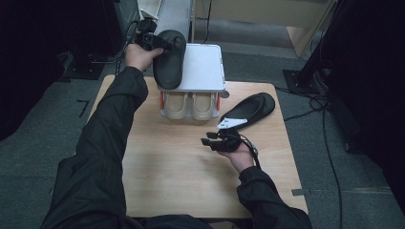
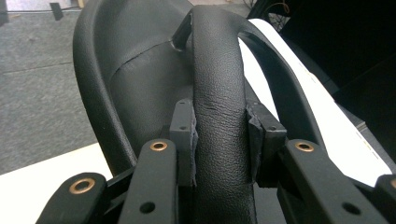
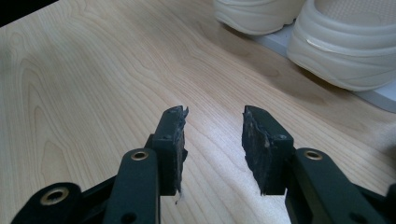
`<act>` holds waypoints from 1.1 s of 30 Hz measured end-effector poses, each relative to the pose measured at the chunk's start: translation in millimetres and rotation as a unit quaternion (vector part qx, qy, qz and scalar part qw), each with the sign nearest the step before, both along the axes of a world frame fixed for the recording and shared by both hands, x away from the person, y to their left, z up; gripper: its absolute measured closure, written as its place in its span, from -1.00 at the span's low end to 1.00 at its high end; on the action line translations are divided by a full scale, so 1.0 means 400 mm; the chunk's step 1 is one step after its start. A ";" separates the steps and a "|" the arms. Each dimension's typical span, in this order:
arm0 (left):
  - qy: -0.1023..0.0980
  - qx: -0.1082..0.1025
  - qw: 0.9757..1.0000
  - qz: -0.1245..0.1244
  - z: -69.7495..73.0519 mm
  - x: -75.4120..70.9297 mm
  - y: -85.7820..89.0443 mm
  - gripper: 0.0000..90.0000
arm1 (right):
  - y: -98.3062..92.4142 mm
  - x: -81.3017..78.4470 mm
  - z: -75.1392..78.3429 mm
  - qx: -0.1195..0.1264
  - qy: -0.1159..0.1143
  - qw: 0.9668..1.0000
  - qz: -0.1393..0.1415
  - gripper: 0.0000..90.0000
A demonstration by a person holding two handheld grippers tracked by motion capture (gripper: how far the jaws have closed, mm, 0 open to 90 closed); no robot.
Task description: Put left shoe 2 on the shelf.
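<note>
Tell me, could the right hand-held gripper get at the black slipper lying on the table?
Probably yes. The right hand-held gripper is open and empty, and the black slipper on the table lies just beyond it, with nothing between them. The left hand-held gripper is busy elsewhere.

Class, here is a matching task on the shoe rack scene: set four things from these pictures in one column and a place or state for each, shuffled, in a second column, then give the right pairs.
Things
1. left gripper
2. right gripper
3. cream shoes
4. second black sandal

Places or states
A. lying on the wooden table
B. on the rack's lower shelf
C. open, nothing between its jaws
D. shut on a black sandal's strap

Pairs: 1-D, 2-C, 3-B, 4-A
</note>
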State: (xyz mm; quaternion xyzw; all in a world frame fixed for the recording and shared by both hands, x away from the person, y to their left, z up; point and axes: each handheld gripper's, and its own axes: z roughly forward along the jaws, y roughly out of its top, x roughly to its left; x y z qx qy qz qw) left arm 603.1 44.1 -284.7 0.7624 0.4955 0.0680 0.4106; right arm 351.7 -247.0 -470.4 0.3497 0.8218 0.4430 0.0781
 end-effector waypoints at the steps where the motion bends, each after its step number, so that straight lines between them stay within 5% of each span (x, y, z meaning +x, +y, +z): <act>1: 0.002 -0.003 1.000 -0.001 -0.006 0.004 -0.004 0.51 | 0.000 0.000 0.000 0.000 0.000 1.000 0.000 0.33; 13: 0.016 0.000 1.000 -0.007 -0.062 0.031 -0.052 0.50 | -0.002 0.000 -0.004 0.001 0.003 1.000 -0.004 0.33; 27: 0.027 0.009 1.000 -0.012 -0.087 0.044 -0.052 0.48 | -0.001 0.002 -0.005 0.001 0.003 1.000 -0.004 0.33; 33: 0.028 0.013 0.999 -0.028 -0.081 0.037 -0.049 0.23 | -0.010 0.006 -0.004 0.005 0.002 1.000 -0.010 0.32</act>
